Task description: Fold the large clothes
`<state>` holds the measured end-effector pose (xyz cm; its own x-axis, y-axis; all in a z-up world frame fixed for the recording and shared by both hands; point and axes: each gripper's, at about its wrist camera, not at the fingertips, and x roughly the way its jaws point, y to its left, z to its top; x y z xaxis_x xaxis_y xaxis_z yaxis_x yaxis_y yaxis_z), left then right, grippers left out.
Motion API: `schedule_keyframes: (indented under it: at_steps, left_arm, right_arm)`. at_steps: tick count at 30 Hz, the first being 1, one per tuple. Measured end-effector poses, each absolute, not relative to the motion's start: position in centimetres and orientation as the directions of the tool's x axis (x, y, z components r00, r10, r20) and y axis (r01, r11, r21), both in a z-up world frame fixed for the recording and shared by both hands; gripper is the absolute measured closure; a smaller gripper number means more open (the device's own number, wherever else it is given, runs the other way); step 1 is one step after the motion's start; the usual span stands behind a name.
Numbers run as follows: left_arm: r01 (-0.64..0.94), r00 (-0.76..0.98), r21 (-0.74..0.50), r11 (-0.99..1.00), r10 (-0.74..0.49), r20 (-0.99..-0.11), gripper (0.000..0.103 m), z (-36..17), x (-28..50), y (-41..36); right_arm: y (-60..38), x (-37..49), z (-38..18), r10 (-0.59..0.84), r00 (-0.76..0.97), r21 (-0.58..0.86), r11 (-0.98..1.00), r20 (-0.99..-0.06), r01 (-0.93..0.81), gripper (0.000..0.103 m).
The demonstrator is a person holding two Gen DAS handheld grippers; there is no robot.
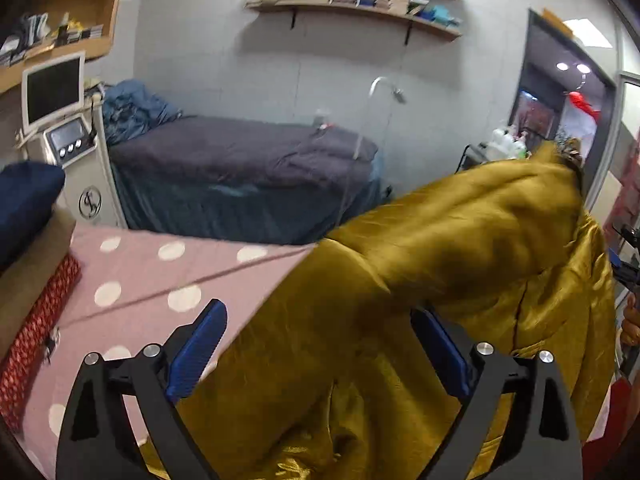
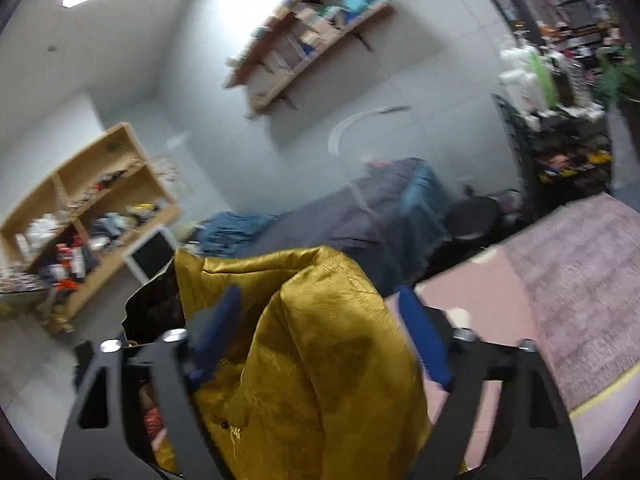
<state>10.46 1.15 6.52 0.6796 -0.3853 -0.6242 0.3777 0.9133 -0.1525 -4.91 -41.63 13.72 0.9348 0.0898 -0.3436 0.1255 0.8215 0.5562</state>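
Observation:
A large mustard-gold satin garment (image 1: 460,240) is draped over the right half of a pink table cover with white dots (image 1: 140,272), with one part lifted toward the upper right. My left gripper (image 1: 320,344) is open, its blue pads (image 1: 198,352) wide apart with the gold fabric lying between them. In the right wrist view the garment (image 2: 320,340) is bunched up in a tall fold with a dark lining at its left. My right gripper (image 2: 320,332) is open too, with the fold standing between its blue pads (image 2: 424,340). The view is blurred.
Folded clothes are stacked at the table's left: navy (image 1: 24,200) on top, red patterned (image 1: 40,328) below. Behind stand a bed with a dark grey cover (image 1: 240,152), a white machine with a monitor (image 1: 54,88), wall shelves (image 1: 360,0) and a purple rug (image 2: 580,260).

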Motion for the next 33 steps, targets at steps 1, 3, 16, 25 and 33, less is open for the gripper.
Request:
schedule_keyframes:
  at_steps: [1, 3, 16, 25, 33]
  left_arm:
    - [0.37, 0.649, -0.172, 0.913, -0.387, -0.655, 0.011, 4.2, 11.3, 1.0]
    - [0.297, 0.59, -0.15, 0.943, -0.305, -0.748, 0.011, -0.7, 12.5, 0.9]
    - [0.121, 0.457, -0.138, 0.983, -0.178, -0.871, 0.006, -14.2, 7.9, 5.4]
    - [0.16, 0.54, -0.219, 0.962, -0.271, -0.797, 0.006, -6.6, 5.8, 7.0]
    - [-0.043, 0.693, -0.22, 0.975, -0.129, -0.709, 0.006, -0.7, 2.0, 19.6]
  right_arm:
    - [-41.5, -4.2, 11.3, 0.046, 0.913, 0.547, 0.813, -0.406, 0.203, 0.017]
    - [-40.9, -3.2, 6.6, 0.043, 0.857, 0.533, 0.799, -0.513, 0.278, 0.017]
    - [-25.2, -8.0, -11.0, -0.152, 0.571, -0.032, 0.976, -0.806, 0.215, 0.016]
    - [-27.1, -9.5, -8.6, -0.137, 0.577, 0.022, 0.965, -0.806, 0.26, 0.016]
    - [-28.6, -13.0, -7.8, -0.071, 0.61, 0.154, 0.939, -0.789, 0.309, 0.016]
